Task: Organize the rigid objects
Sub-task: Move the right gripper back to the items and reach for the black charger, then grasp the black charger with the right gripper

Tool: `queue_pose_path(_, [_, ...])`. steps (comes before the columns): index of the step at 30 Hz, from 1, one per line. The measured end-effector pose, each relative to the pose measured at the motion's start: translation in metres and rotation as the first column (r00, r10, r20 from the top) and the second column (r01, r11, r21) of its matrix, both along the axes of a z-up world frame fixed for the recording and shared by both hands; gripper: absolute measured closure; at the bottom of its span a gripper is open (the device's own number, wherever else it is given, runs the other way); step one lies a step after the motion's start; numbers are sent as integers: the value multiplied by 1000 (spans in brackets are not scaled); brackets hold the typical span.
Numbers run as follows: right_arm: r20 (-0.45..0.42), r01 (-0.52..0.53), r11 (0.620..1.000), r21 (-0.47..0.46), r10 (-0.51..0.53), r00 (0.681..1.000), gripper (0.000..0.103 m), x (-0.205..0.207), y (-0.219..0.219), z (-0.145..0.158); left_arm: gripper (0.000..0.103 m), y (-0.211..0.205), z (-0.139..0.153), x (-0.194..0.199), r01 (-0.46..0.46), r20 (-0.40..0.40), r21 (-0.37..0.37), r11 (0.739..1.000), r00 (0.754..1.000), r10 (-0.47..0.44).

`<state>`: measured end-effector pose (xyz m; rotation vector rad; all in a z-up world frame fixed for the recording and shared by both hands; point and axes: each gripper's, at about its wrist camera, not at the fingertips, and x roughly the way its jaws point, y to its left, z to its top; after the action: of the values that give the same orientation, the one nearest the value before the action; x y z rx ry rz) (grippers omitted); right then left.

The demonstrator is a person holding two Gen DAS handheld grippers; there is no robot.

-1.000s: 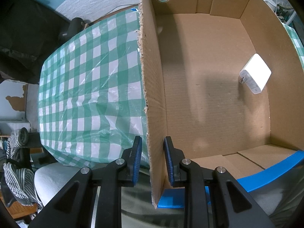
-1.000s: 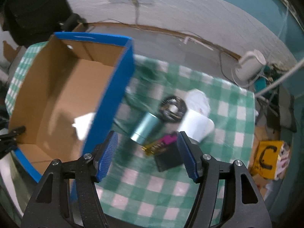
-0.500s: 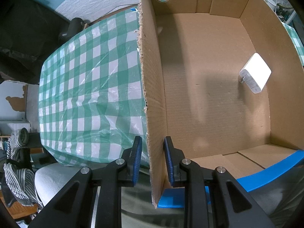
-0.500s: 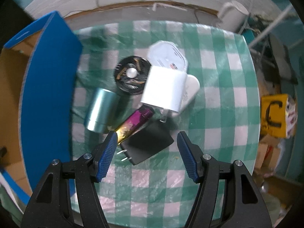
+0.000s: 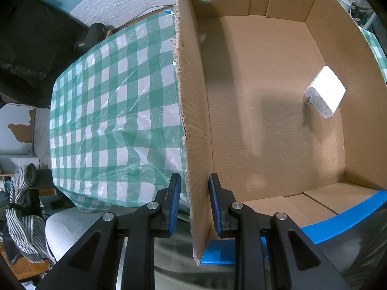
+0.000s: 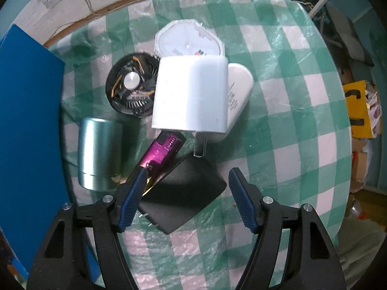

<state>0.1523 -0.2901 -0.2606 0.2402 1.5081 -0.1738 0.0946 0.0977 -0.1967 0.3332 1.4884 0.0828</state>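
The left gripper (image 5: 192, 200) fingers pinch the cardboard box (image 5: 193, 111) wall; a white charger (image 5: 325, 91) lies inside by its right wall. The right gripper (image 6: 186, 193) fingers are opening over a black charger (image 6: 183, 198) on the desk (image 6: 290, 120), not touching it

I count three chargers (image 6: 191, 94) (one more white (image 5: 325, 91), one black (image 6: 183, 198)), one fan (image 6: 131, 83), one metal cylinder (image 6: 99, 153), one purple stick (image 6: 159, 155), one box (image 5: 196, 120).

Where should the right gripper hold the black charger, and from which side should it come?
From above, across the black charger's two flat-edged sides, mid-body, clear of its prongs. It lies flat between the opening right gripper; the purple stick overlaps its left corner, so stay right of that.
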Motion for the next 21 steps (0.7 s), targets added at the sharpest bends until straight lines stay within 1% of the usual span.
queue_pose_path(1, [4,-3,1000,3,3,1000,33,-1,-1,-1,78,-2,1,0,0,0,0,1000,1000,0])
queue_pose_path(2, [11,-9,1000,5,9,1000,36,-1,-1,-1,78,-2,1,0,0,0,0,1000,1000,0])
queue_pose_path(6, [15,-99,995,-31,100,995,40,-4,5,1,78,-2,1,0,0,1,2,1000,1000,0])
queue_pose_path(9, [4,-162,986,-50,162,987,45,-8,14,1,78,-1,0,0,0,0,1,1000,1000,0])
queue_pose_path(11, [-7,-225,972,-70,225,974,49,-12,19,1,78,-2,1,0,0,0,0,1000,1000,0])
queue_pose_path(12, [-18,-273,958,-88,273,962,50,-14,23,0,78,-3,1,0,-1,0,0,1000,1000,1])
queue_pose_path(14, [-32,-314,943,-106,313,949,51,-19,29,-1,78,-3,0,0,0,1,2,1000,1000,0])
queue_pose_path(17, [-43,-303,947,-105,300,953,51,-23,28,-1,78,-3,0,0,1,-1,2,1000,1000,-1])
queue_pose_path(19, [-38,-267,959,-90,265,964,51,-29,27,-3,78,0,0,0,2,-1,2,1000,1000,-2])
queue_pose_path(21, [-39,-235,969,-73,232,972,51,-33,12,-8,78,-2,0,0,0,0,2,1000,1000,0])
